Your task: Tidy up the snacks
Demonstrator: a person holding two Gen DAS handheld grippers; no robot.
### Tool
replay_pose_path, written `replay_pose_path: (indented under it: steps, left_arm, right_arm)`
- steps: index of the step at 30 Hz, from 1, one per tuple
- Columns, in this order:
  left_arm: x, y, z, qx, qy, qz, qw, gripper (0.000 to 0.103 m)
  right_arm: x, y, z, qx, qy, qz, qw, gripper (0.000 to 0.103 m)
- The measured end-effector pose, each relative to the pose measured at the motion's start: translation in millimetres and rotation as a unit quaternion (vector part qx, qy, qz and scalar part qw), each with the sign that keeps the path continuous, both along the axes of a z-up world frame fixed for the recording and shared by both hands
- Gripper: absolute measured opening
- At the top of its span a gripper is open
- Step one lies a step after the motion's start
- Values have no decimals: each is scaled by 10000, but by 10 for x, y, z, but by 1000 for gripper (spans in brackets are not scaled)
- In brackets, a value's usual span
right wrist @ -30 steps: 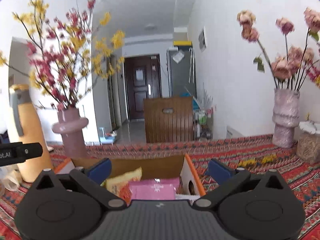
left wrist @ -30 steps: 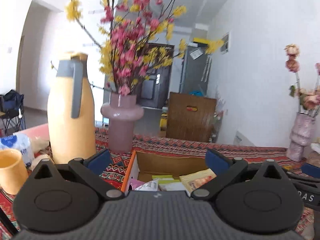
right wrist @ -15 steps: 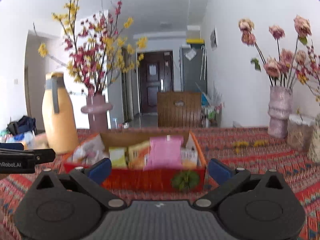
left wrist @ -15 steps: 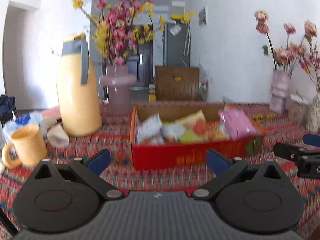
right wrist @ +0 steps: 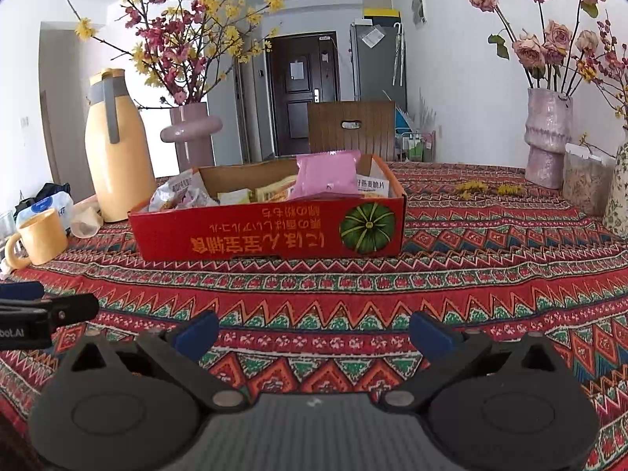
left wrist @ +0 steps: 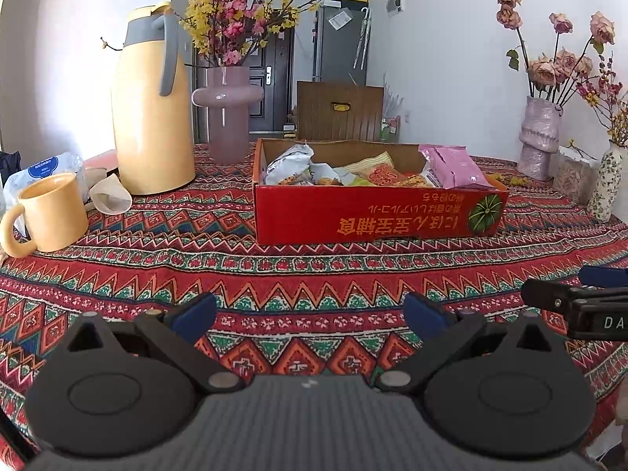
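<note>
Both tools, left tool (left wrist: 310,312) and right tool (right wrist: 314,327), spread wide, empty, low over bench (left wrist: 314,274). Snacks (left wrist: 376,174) in red box (right wrist: 271,231), well ahead. Likely final step; any further tidying needs reaching forward.

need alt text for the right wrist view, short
An open red cardboard box full of snack packets, a pink packet upright among them, sits on a red patterned tablecloth. The open, empty right gripper points at it from the near edge. A yellow thermos jug and yellow mug stand to the left.
</note>
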State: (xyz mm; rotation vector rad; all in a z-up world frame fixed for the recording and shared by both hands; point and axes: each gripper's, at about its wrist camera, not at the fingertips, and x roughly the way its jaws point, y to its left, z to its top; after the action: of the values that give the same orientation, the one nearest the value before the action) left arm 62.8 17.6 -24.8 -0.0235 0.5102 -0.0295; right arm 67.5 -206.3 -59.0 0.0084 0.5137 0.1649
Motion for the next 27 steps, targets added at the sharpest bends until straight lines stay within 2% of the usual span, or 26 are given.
replay_pose_path:
  steps: [27]
  left_arm:
    - [-76,-18,27,-43,-42,-59,10000,103]
  right_arm:
    - [-104,-5,60,-2,-83,-17,10000,103]
